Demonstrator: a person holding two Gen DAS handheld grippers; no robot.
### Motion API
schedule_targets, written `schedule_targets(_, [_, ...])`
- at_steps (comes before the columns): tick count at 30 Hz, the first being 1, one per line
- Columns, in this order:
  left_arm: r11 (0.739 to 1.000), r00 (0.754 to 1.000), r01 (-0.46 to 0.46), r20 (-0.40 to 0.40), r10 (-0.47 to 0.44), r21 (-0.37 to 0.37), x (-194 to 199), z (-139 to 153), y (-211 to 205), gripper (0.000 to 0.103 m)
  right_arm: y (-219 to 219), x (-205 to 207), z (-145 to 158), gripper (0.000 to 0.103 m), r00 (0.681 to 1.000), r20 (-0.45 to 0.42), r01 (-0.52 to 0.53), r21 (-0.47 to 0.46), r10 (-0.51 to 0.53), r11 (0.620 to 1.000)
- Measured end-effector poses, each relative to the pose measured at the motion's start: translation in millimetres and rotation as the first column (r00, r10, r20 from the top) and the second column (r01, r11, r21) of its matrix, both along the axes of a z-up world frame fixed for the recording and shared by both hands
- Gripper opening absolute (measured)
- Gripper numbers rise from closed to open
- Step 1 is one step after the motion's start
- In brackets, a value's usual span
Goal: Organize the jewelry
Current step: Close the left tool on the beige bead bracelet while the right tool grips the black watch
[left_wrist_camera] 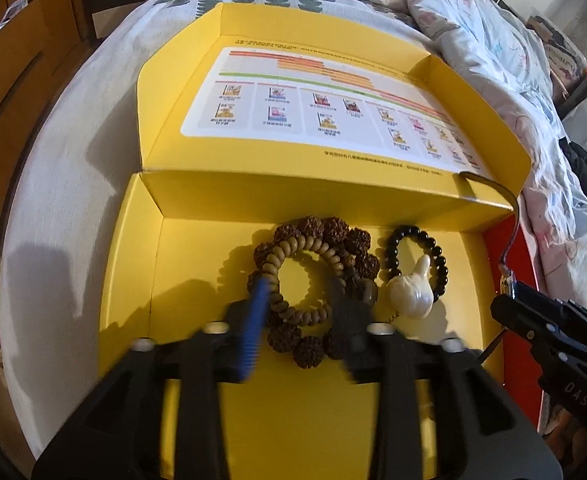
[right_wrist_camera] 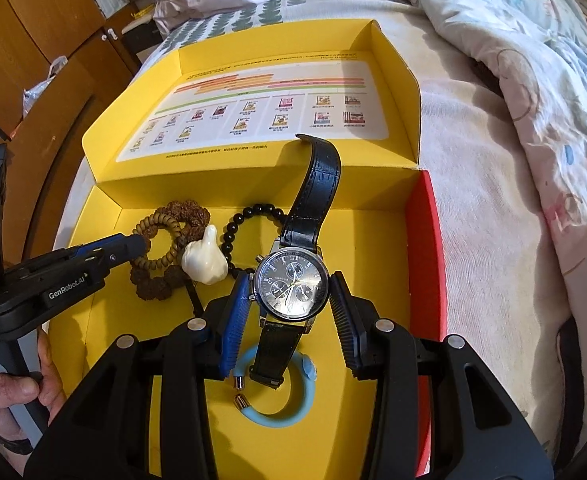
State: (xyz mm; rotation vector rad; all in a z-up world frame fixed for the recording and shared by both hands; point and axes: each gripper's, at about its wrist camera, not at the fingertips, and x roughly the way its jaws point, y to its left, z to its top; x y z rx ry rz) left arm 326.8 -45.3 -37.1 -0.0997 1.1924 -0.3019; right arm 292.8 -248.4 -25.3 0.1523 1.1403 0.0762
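Observation:
An open yellow box [left_wrist_camera: 133, 264] [right_wrist_camera: 373, 248] lies on the bed. Inside lie a tan disc-bead bracelet [left_wrist_camera: 293, 246] on a dark brown rough-bead bracelet [left_wrist_camera: 333, 226], a black bead bracelet [left_wrist_camera: 433, 246] and a white thumb-shaped charm [left_wrist_camera: 409, 292]. My left gripper [left_wrist_camera: 299, 292] is open, its fingers straddling the tan bracelet. My right gripper [right_wrist_camera: 291, 284] is open around a black-strap watch [right_wrist_camera: 291, 280] that rests in the box over a light blue ring bracelet [right_wrist_camera: 293, 412]. The left gripper also shows in the right wrist view [right_wrist_camera: 133, 244].
The box lid [left_wrist_camera: 313, 92] lies open flat behind, with a printed chart. A rumpled quilt [right_wrist_camera: 513, 60] covers the right of the bed. Wooden cabinets [right_wrist_camera: 33, 60] stand at the left. The box's red outer wall [right_wrist_camera: 429, 260] is on the right.

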Motion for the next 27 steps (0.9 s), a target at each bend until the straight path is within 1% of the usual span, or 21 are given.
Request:
schedule_targets(2, [1.000, 1.000, -0.022, 0.019, 0.022, 0.012, 2, -1, 3, 0.058, 0, 1, -1, 0.042, 1.000, -0.001, -0.003, 0.002, 0.003, 1.000])
schedule_targets(4, [0.999, 0.999, -0.034, 0.020, 0.033, 0.028, 4, -4, 4, 0.059, 1, 1, -2, 0.042, 1.000, 0.000, -0.008, 0.002, 0.008, 1.000])
schedule_targets(8, [0.999, 0.999, -0.033, -0.007, 0.033, 0.029, 7, -14, 5, 0.059, 2, 2, -4, 0.042, 1.000, -0.002, -0.013, 0.000, 0.013, 1.000])
schedule_targets(9, [0.999, 0.999, -0.037, -0.019, 0.037, 0.028, 9, -18, 6, 0.057, 2, 2, -5, 0.042, 1.000, -0.003, -0.014, 0.000, 0.014, 1.000])
schedule_targets(10, [0.999, 0.999, -0.040, -0.033, 0.041, 0.031, 10, -23, 7, 0.052, 2, 2, -5, 0.042, 1.000, -0.001, -0.013, -0.001, 0.013, 1.000])
schedule_targets(11, [0.999, 0.998, -0.041, -0.042, 0.042, 0.033, 11, -26, 8, 0.037, 2, 2, -4, 0.042, 1.000, 0.000, -0.014, -0.002, 0.014, 1.000])
schedule_targets(12, [0.998, 0.998, -0.043, -0.046, 0.044, 0.035, 10, -29, 8, 0.036, 2, 2, -4, 0.042, 1.000, -0.001, -0.016, -0.002, 0.016, 1.000])
schedule_targets(13, [0.998, 0.998, -0.045, -0.035, 0.047, 0.044, 10, -29, 9, 0.033, 3, 2, -4, 0.042, 1.000, 0.001, -0.017, 0.000, 0.017, 1.000])
schedule_targets(15, [0.998, 0.998, -0.047, -0.035, 0.048, 0.040, 9, -28, 9, 0.025, 3, 1, -3, 0.042, 1.000, 0.005, -0.017, 0.001, 0.017, 1.000])
schedule_targets(18, [0.997, 0.998, -0.052, -0.019, 0.053, 0.054, 7, -24, 11, 0.020, 3, 1, -2, 0.042, 1.000, 0.009, -0.019, 0.003, 0.019, 1.000])
schedule_targets(27, [0.996, 0.999, -0.047, 0.010, 0.047, 0.079, 3, -17, 11, 0.020, 1, 0, 1, 0.042, 1.000, 0.013, -0.020, 0.005, 0.020, 1.000])
